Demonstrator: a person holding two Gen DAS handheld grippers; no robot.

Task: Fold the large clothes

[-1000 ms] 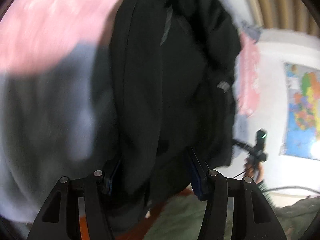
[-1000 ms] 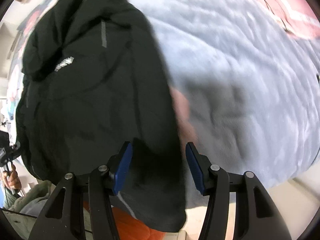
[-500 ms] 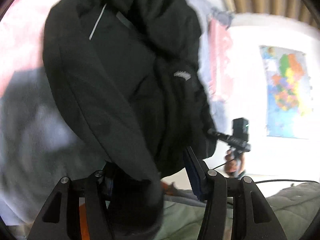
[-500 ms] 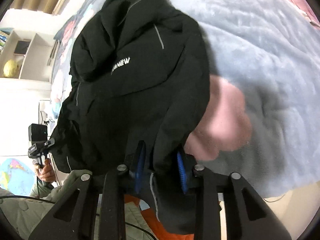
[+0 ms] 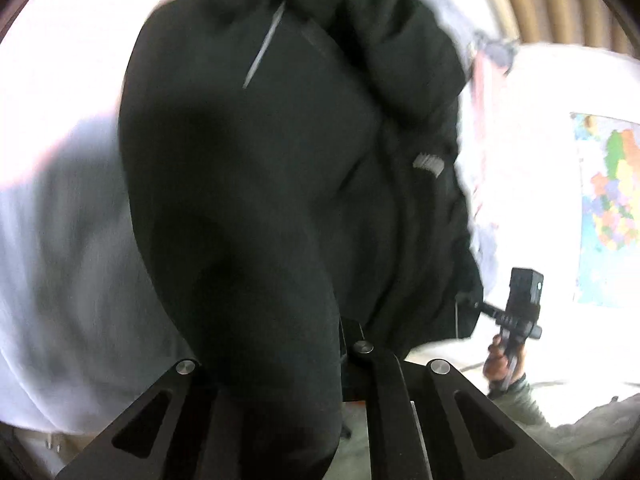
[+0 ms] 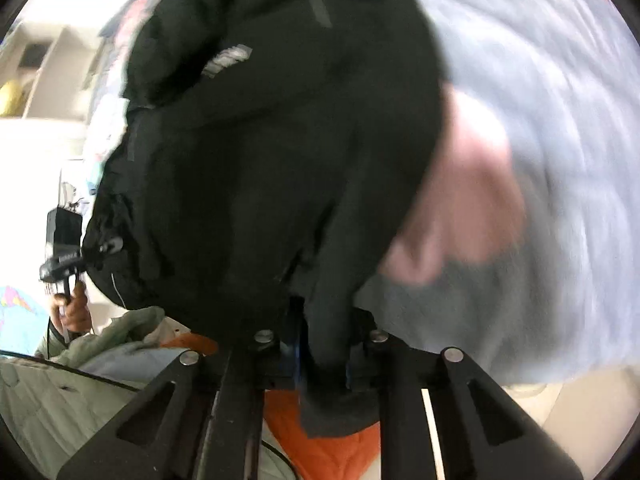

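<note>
From the left wrist, a black jacket (image 5: 280,180) fills most of the picture and drapes down over the left gripper (image 5: 280,360), whose jaws have just been closing and are now clamped on a thick fold of it; the pads themselves are buried in cloth, and one finger is hidden entirely. Behind the jacket lies a pale grey blanket (image 5: 60,260), blurred and washed out toward the top. At the right a map (image 5: 612,208) hangs on the bright wall, cut off by the edge, and a hand (image 5: 500,364) holds a dark camera handle. From the right wrist, the same jacket (image 6: 260,160) hangs in a heap over the blanket (image 6: 560,120), its white lettering too smeared to read. The right gripper (image 6: 320,356) has just been closing too and pinches a narrow fold, with slivers of blue pad showing. A pink blur (image 6: 460,200) beside the jacket cannot be made out. Below, orange cloth (image 6: 332,440) peeks out, half covered.
</note>
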